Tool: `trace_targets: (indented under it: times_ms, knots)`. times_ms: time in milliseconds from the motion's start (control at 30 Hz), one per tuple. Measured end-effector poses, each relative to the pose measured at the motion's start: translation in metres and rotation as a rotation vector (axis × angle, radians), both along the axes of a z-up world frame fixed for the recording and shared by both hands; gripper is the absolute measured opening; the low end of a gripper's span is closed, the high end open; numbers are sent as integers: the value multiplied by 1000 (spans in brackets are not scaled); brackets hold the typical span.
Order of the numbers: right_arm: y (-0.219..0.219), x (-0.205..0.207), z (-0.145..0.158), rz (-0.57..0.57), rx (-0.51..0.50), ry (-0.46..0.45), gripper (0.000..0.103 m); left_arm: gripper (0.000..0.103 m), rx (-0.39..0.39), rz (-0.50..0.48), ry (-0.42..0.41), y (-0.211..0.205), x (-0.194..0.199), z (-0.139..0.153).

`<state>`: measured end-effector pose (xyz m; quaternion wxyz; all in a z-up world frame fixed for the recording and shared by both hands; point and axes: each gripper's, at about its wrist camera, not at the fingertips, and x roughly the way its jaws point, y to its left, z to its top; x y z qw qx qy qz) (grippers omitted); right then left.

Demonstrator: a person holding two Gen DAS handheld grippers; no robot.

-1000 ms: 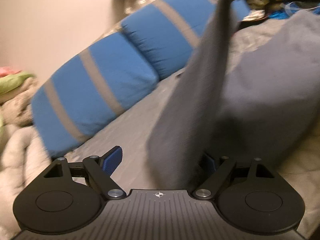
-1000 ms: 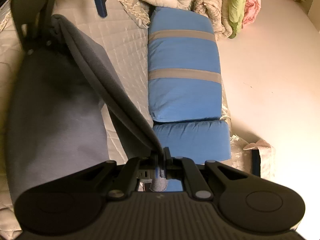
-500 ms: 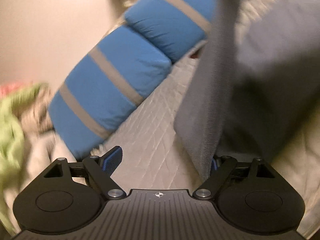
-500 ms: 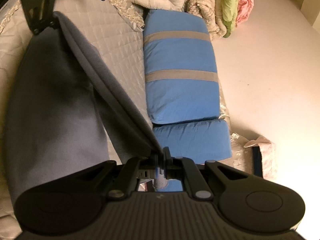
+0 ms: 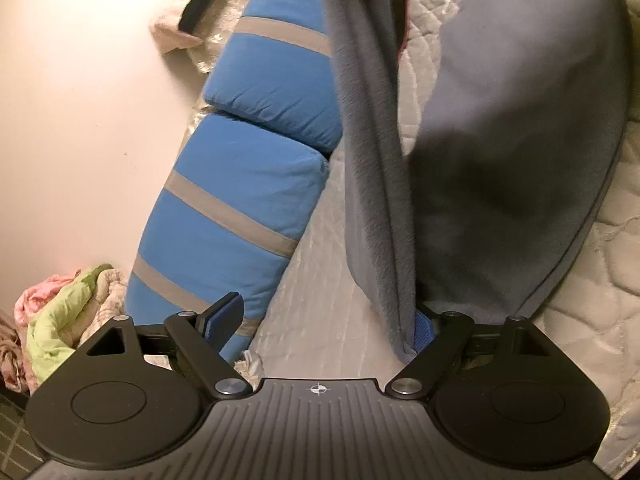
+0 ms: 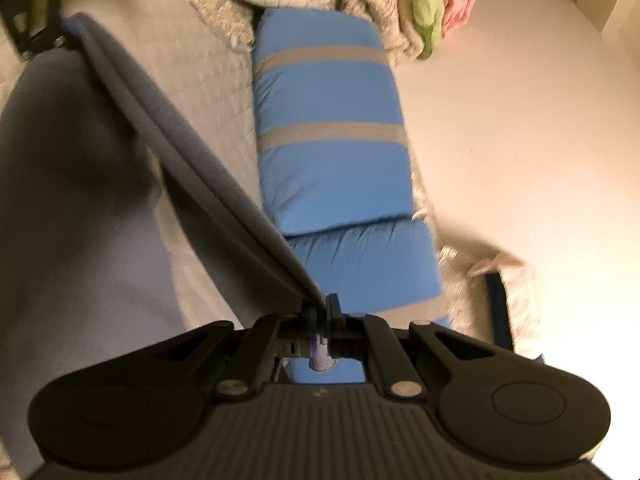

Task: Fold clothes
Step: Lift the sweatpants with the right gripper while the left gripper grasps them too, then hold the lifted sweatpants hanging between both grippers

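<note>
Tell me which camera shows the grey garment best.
The left wrist view: the grey garment shows its broad draped body and hem sharply. The right wrist view shows it blurred, in shadow, its raised edge running to the right gripper.

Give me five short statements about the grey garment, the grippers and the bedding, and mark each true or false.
1. The right gripper is shut on the grey garment. True.
2. The left gripper is also shut on it. False: its fingers stand wide apart, and the cloth only hangs against the right-hand finger.
3. The blue pillows carry grey stripes. True.
4. The garment lies fully flat on the quilt. False: one edge is lifted off it, stretched between the two grippers.
5. A pile of green and pink laundry sits beyond the pillows. True.
</note>
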<state>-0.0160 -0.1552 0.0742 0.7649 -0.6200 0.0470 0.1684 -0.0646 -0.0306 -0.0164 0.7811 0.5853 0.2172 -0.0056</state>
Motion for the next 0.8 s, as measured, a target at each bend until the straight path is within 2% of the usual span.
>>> trace_targets:
  times_ms: [167,267,333,433,500,600,800]
  knots:
    - [-28,-22,-49,-33,-59,119,3,83,28,-11,18,-8,2,-1]
    - [-32,-41,-72,-34,-70,192,3,83,101,-24,36,-9,-6,-15]
    - [-32,-52,-82,-27,-80,236,3,83,135,-35,41,-8,-8,-20]
    - [-31,-63,-92,-18,-90,283,3,83,147,-51,51,-4,-9,-20]
    - [-31,-69,-96,-5,-97,308,3,83,152,-58,59,-2,-10,-20]
    - [-32,-75,-97,6,-93,336,3,83,120,-56,71,1,-7,-14]
    - [-34,-68,-80,15,-94,288,3,83,52,-41,100,6,-6,-3]
